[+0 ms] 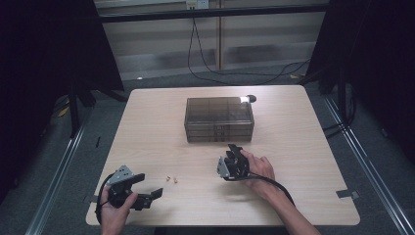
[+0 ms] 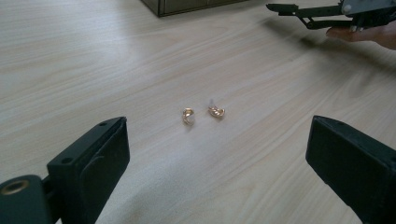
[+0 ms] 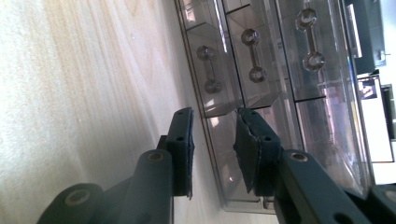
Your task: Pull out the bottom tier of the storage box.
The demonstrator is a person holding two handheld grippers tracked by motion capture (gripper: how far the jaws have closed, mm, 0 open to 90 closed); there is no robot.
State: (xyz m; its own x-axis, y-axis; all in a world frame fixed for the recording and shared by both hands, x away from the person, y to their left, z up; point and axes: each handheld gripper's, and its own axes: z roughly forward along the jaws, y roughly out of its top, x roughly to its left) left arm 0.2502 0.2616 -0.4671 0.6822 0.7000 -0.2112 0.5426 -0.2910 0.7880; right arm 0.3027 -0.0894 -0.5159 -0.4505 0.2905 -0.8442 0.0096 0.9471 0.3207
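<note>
1. Left claw: hovering near the front-left corner of the surface, jaws spread wide, pinching nothing.
2. Just beyond those jaws: two small gold earrings lying side by side on bare wood, close together but apart, between the front edge and the middle; seen from above as tiny specks, untouched.
3. Right claw: lying right of centre, jaws parted by a narrow gap and empty, pointing at the drawer front.
4. Ahead of it: smoky transparent drawer box sitting at the middle of the surface toward the far edge; drawer handles looking flush in the right gripper view, drawers apparently closed.
5. Judging progress: barely starting. Nothing picked up, no drawer pulled out.
6. Remaining, probably: opening a drawer with the right claw, pinching each earring with the left, dropping both inside, closing up.
</note>
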